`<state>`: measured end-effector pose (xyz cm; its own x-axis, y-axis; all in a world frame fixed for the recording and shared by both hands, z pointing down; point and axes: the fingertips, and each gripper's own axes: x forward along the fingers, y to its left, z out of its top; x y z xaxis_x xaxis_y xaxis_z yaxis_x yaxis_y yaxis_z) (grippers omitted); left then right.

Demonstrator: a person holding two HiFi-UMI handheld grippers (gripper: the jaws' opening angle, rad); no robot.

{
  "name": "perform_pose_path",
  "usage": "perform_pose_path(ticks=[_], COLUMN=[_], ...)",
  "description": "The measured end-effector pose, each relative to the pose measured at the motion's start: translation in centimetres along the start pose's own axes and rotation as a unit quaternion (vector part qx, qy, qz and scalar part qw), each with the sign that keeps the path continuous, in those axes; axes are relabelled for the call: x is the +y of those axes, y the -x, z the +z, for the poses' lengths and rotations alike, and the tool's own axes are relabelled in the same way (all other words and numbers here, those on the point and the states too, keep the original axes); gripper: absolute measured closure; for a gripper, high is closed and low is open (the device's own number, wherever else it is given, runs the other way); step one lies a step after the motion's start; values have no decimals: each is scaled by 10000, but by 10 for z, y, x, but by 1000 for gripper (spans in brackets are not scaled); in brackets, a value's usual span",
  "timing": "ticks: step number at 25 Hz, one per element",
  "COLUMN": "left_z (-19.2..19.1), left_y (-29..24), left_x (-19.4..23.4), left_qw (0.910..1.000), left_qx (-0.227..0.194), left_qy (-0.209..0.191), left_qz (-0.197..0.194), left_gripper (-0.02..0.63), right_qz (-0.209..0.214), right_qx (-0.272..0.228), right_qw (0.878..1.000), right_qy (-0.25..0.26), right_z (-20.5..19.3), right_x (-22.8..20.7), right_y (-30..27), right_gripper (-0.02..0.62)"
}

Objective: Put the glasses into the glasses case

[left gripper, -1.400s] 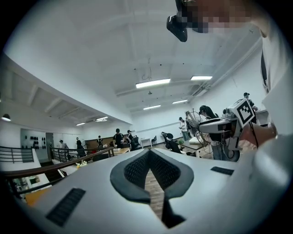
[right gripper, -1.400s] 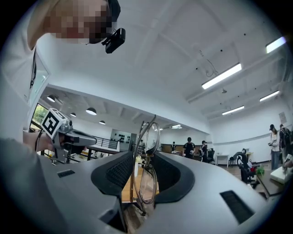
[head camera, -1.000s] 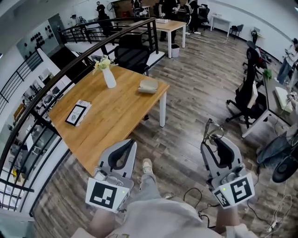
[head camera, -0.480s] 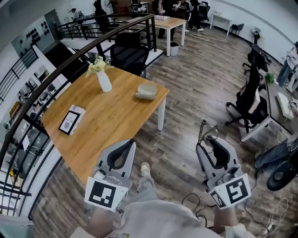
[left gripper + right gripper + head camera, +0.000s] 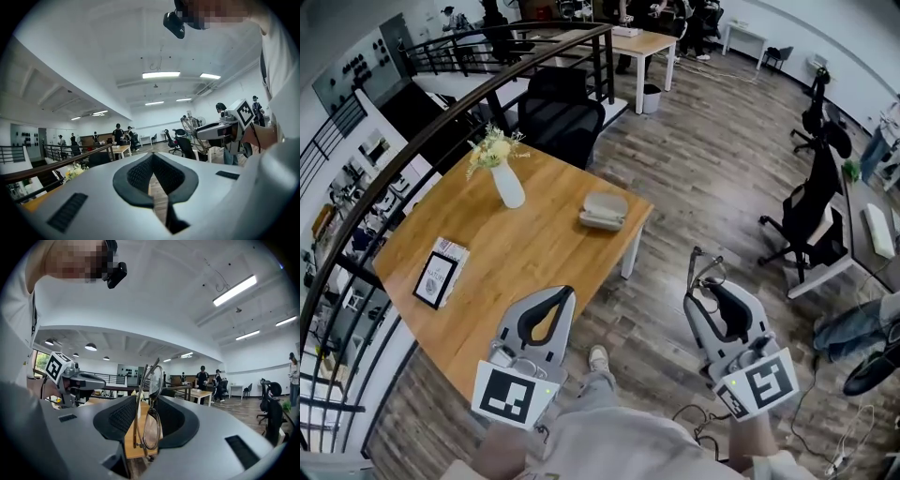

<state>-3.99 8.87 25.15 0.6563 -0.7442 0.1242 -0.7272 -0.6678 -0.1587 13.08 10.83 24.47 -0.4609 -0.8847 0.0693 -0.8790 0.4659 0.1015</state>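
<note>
The light grey glasses case [image 5: 603, 211] lies shut near the right edge of the wooden table [image 5: 534, 253]. My right gripper [image 5: 701, 284] hovers over the floor to the right of the table. It is shut on a pair of thin metal-framed glasses [image 5: 151, 416], which stand upright between its pads. The same glasses [image 5: 705, 270] stick out past the jaw tips in the head view. My left gripper [image 5: 565, 293] hangs at the table's near corner, shut with nothing in it; in its own view the left gripper [image 5: 152, 157] shows only a thin slit of floor behind the tips.
A white vase of flowers [image 5: 504, 178] stands at the table's far side and a framed card [image 5: 437, 277] lies at its left. A dark railing [image 5: 412, 159] runs behind the table. Black office chairs [image 5: 811, 211] stand to the right, another chair [image 5: 558, 117] behind the table.
Both grippers have moved forward together toward the table, the right one still carrying the glasses. The table and case now sit lower and nearer in the head view.
</note>
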Motion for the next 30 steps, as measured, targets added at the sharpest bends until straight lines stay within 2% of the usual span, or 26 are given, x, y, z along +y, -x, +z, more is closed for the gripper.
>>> perform_pose_path(ticks=[8, 12, 19, 25, 30], left_z=[-8, -13, -38, -48, -47], left_y=[-61, -85, -107, -133, -157], left_x=[113, 154, 188, 204, 205], left_qw=[9998, 9996, 9994, 9990, 9990], left_qx=[23, 0, 83, 195, 288], left_qy=[143, 223, 305, 399, 332], left_qz=[-115, -187, -158, -32, 73], left_gripper=[591, 591, 591, 591, 591], right_qz=[34, -20, -7, 36, 226], right_qx=[85, 211, 211, 383, 513], right_qw=[9999, 9997, 9997, 9990, 9982], right_qy=[57, 95, 154, 226, 227], right_z=[15, 15, 6, -5, -17], right_x=[-14, -23, -27, -50, -74], right_y=[-135, -184, -226, -248, -263], right_gripper=[431, 431, 431, 431, 431])
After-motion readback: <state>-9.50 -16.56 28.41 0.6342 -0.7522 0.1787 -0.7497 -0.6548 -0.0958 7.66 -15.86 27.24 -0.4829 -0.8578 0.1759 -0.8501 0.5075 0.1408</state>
